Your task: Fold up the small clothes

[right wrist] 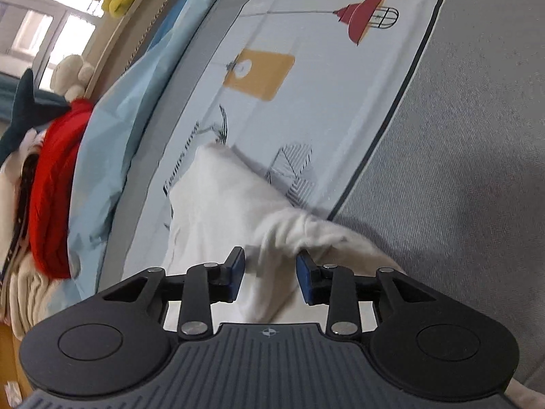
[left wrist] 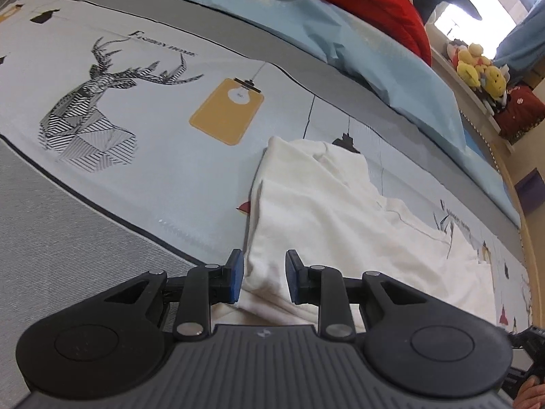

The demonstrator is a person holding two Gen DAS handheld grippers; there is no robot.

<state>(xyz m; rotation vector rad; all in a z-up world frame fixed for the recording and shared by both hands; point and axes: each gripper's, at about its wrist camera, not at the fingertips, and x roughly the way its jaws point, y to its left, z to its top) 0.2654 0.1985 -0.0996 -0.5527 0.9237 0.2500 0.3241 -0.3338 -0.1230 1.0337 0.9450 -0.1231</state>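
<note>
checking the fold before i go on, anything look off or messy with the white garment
Mostly tidy, but the white garment is bunched into a raised, rumpled ridge just ahead of the open right gripper. Near the open left gripper it lies flatter.

Printed bedsheet [left wrist: 143,156] flat and open left of the white garment [left wrist: 323,211], blue quilt [left wrist: 357,41] ridge blocking the far side

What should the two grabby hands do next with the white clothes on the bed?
Probably close both on the cloth. The left gripper and the right gripper are open, and the white garment lies bunched between each one's fingers on the printed bedsheet, only partly folded. Pinching the near edge first would let them lift it over for the next fold.
</note>
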